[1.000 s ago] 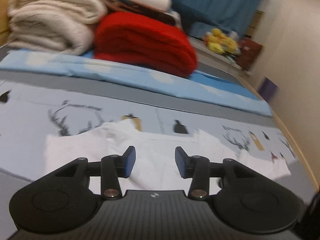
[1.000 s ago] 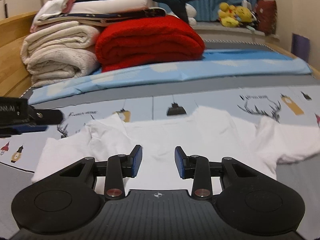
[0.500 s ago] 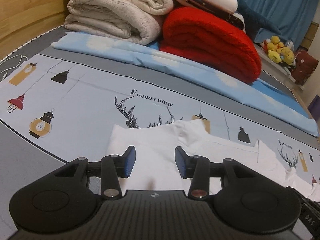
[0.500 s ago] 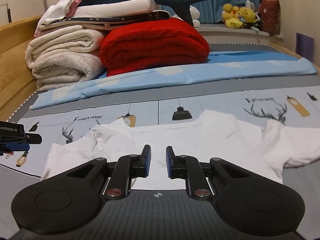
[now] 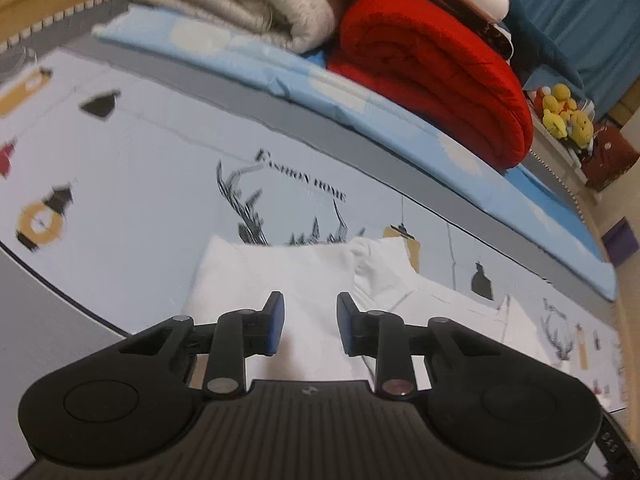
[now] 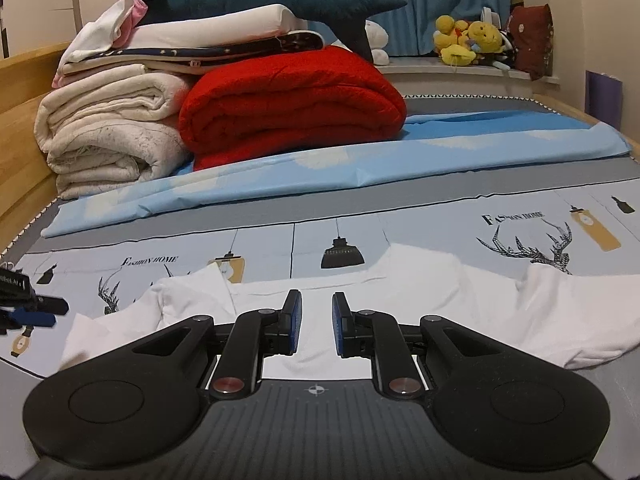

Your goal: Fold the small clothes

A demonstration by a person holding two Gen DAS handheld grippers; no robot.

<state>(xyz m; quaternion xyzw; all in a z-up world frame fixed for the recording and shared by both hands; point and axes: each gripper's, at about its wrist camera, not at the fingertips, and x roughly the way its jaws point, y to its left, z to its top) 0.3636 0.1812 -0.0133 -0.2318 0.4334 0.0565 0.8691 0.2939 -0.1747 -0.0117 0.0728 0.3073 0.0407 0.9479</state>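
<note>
Shirt: a small white shirt [image 6: 420, 300] lies flat on the bed cover [image 6: 400, 236], front side down or up I cannot tell, with a sleeve out on each side.
Left sleeve: the sleeve on the left [image 5: 280, 272] is a bit bunched near the shoulder, right by the deer print.
Left gripper: the left gripper [image 5: 310, 322] hangs just over that left sleeve. Its jaws have just been closing, but there is a gap between them, and I see no cloth pinched in it.
Right gripper: the right gripper [image 6: 316, 320] sits low over the middle of the shirt near its bottom edge. Its jaws have closed in too, with a small gap left. The shirt shows behind the gap, but I cannot see the pads squeezing it.
Step now: I think both grippers are getting ready to grab the shirt for the first fold.
How to do it well: go down until the tips touch the cloth, then pinch only the shirt and not the bed cover under it. Grab near an edge, so the fold comes over straight.
Watch out: the cloth is soft and thin, so it may slip or wrinkle. Lift slowly, and keep both sides even.
Far away: the red blanket [image 6: 292, 104] and the cream blankets [image 6: 108, 132] are well apart from the shirt.
</note>
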